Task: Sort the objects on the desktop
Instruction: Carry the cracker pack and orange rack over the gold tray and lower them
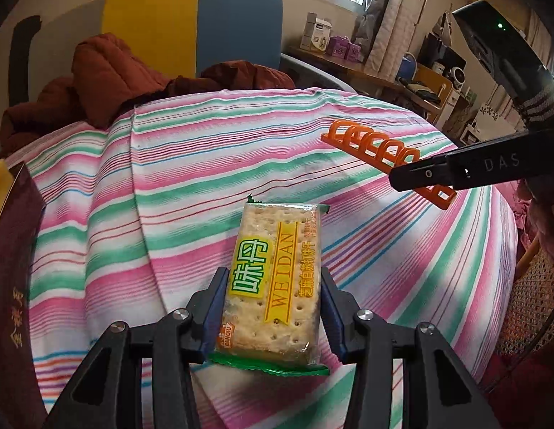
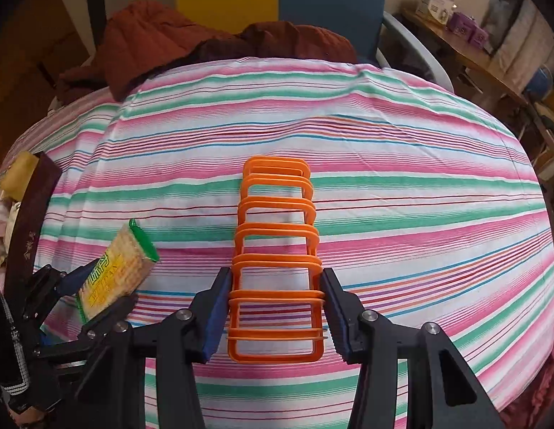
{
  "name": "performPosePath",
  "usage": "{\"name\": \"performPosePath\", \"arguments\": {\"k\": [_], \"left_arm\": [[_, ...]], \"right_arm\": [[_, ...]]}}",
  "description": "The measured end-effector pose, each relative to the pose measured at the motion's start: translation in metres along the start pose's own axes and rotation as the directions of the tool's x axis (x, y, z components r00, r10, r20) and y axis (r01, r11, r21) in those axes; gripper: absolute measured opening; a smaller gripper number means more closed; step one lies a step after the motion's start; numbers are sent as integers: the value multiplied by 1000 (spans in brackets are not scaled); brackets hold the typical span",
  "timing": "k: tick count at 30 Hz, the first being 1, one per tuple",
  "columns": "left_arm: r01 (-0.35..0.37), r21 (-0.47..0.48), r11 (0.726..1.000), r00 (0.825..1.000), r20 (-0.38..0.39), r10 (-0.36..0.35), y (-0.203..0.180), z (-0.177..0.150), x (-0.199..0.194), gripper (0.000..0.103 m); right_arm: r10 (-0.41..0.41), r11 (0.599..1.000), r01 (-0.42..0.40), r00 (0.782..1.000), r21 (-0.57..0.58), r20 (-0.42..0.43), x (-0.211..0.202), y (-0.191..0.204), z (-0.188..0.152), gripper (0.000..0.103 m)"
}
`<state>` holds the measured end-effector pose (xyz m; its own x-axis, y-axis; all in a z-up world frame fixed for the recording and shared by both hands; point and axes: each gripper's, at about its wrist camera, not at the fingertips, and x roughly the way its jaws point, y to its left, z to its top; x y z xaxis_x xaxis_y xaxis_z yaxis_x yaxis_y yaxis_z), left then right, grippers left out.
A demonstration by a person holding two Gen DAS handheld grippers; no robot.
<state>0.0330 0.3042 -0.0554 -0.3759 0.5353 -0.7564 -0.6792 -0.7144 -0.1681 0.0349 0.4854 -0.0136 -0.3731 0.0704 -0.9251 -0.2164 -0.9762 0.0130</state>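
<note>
The clear-wrapped pack of square crackers with a yellow and green label (image 1: 273, 286) is sitting lengthwise in the left claw (image 1: 273, 307), whose blue pads are pressing on its two long sides, above the near middle of the pink, green and white striped cloth over the tabletop (image 1: 191, 164). To its right, the orange plastic rack of upright rectangular loops (image 2: 277, 261) is being gripped at its near end by the right claw (image 2: 275, 312), jaws narrowed against the sides of the frame, the far loops reaching out over the cloth.

Both things seem to be in carry towards a sorting place. To do this well, each claw should be kept level and steady: the cracker pack is slick and brittle, so the squeeze should stay gentle, and the long rack, held at one end only, is likely to swing or sag, so it should be lowered far end first.

A dark maroon box with gold lettering (image 1: 12, 286) is standing at the left edge, cut off by the frame; whether it is the destination cannot be told. Whether the rack is touching the cloth is hard to make out. A rust-red quilted jacket (image 1: 108, 71) is lying beyond the far edge.
</note>
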Motion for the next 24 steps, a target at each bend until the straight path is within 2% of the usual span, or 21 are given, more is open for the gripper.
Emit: {"name": "performPosePath", "arguments": {"k": [8,17,22,24], "left_arm": [[39,-38,999,999,29,-38,19,-30,-41,48],[76,-58,995,995,72,-72,33,-49,-86,48],[105,-57,993,988,121,-97,42,-63,-126,48],[114,-70,991,984,147,-102,51,-72,-144,48]], "right_arm": [[50,995,-48,999,-92,16,-12,68,-15,49],[100,989,-96,995,-115,27,-25,114,-33,49],[187,980,-182,981,-79,53,-42,130,-42,49],[250,968,-246,966,-57,61,-47,139,-47,49]]}}
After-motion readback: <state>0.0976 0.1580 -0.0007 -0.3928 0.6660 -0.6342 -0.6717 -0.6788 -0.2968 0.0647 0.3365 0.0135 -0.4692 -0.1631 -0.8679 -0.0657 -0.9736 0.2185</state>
